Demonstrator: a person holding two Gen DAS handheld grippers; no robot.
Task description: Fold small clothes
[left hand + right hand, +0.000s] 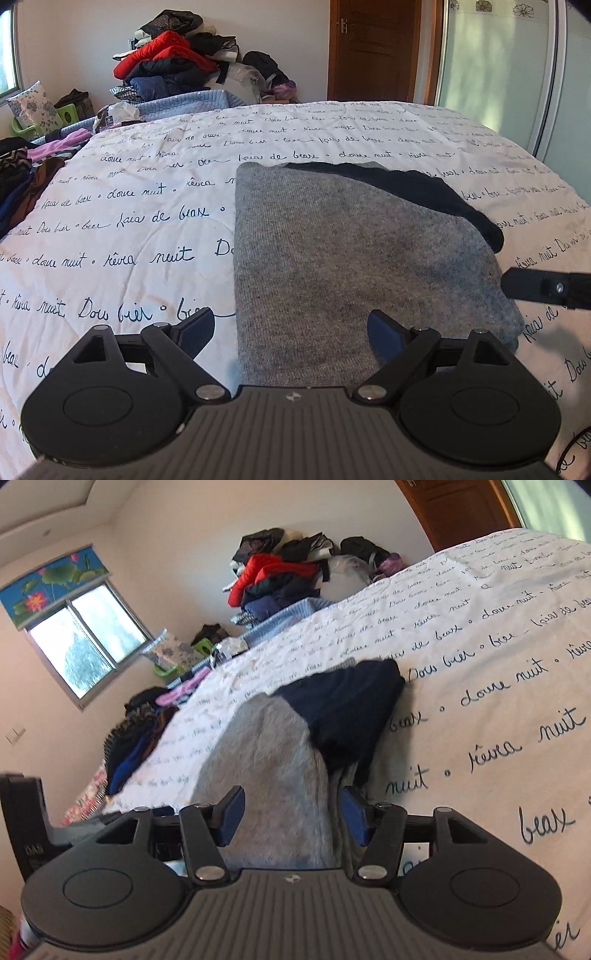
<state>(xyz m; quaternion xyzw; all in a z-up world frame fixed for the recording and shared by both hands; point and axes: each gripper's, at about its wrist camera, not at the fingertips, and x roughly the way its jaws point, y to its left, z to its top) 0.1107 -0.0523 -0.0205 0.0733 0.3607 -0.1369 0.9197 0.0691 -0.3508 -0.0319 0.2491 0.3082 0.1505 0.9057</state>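
A grey knit garment (pixel 351 258) with a dark navy part (pixel 424 192) at its far right lies folded on the white bedspread (pixel 129 229). My left gripper (pixel 291 332) is open, its fingers straddling the garment's near left edge just above the cloth. In the right wrist view the same grey garment (pixel 266 746) and its navy part (pixel 343 709) lie ahead. My right gripper (pixel 291 819) is open, its fingers on either side of the garment's near right edge. A finger of the right gripper (pixel 543 288) shows at the right of the left wrist view.
A pile of unfolded clothes (pixel 22 173) lies at the bed's left edge. A tall heap of jackets and clothes (pixel 173 62) stands behind the bed by the wall. A wooden door (pixel 373 48) and a glass sliding door (pixel 517 66) are beyond.
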